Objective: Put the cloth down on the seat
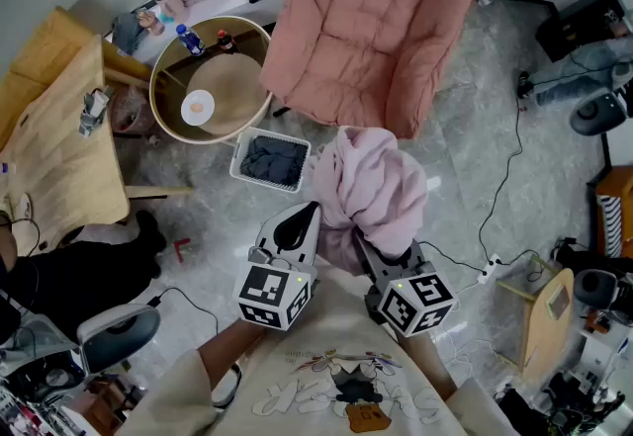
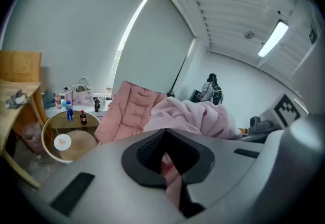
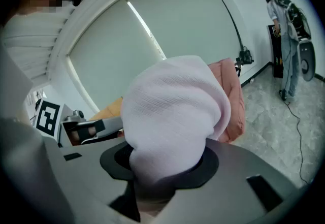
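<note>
cloth (image 1: 371,192): 1, pale pink, ribbed knit, bunched, held up near the seat, not on it | seat (image 1: 361,19): 1, pink, quilted, padded | left gripper (image 1: 300,219): jaws pinching a cloth fold | right gripper (image 1: 384,261): jaws clamped on the cloth's bulk | round wooden desk (image 1: 163,116): blue bottle (image 1: 191,39), dark bottle (image 1: 226,41)

Pale pink cloth (image 1: 368,189), salmon-pink quilted seat (image 1: 366,24)
</note>
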### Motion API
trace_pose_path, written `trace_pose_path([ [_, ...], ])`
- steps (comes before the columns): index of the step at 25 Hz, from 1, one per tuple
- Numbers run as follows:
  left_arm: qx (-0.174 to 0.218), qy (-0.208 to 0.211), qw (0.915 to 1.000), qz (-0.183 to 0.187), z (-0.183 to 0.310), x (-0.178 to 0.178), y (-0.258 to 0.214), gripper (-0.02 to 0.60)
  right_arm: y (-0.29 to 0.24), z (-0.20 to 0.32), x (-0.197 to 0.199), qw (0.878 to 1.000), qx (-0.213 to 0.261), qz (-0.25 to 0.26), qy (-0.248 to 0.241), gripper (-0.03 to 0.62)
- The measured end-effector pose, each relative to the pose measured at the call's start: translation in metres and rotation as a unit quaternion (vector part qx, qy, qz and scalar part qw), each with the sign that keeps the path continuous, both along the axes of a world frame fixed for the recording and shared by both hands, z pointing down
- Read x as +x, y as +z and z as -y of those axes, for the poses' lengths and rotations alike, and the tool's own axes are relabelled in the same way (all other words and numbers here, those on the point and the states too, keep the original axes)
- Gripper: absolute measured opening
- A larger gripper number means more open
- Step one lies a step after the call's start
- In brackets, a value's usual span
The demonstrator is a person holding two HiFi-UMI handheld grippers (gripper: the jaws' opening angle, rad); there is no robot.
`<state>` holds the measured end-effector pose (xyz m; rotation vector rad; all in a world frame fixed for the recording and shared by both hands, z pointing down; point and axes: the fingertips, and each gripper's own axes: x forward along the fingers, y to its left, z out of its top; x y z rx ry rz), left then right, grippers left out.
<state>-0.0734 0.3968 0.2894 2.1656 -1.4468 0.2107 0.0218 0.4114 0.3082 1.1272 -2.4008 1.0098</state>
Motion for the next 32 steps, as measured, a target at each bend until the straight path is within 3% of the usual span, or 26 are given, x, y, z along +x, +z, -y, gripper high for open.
trace_pose_path([
  [3,-0.020,0.001,0.9997,-0.016,-0.043,0.035,0.001,0.005,-0.001,-0.053,0.029,1.000,-0.007,-0.020,-0.004,0.189],
  [8,-0.031,0.011,0.9995,-0.003,-0.093,0.097,0.005,0.005,-0.003,-0.104,0.090,1.000,0.000,-0.025,0.000,0.187],
  [15,0.002,-0.023,0.9993,0.030,-0.157,0.170,-0.016,0.005,-0.019,-0.157,0.156,0.999,0.001,0.050,-0.012,0.187],
  [20,0.021,-0.059,0.9970,0.046,-0.188,0.186,-0.029,0.005,-0.029,-0.176,0.175,0.996,0.016,0.073,-0.038,0.187],
  [32,0.017,-0.078,0.9950,0.060,-0.184,0.186,-0.033,0.005,-0.034,-0.161,0.197,0.995,0.015,0.092,-0.019,0.186],
])
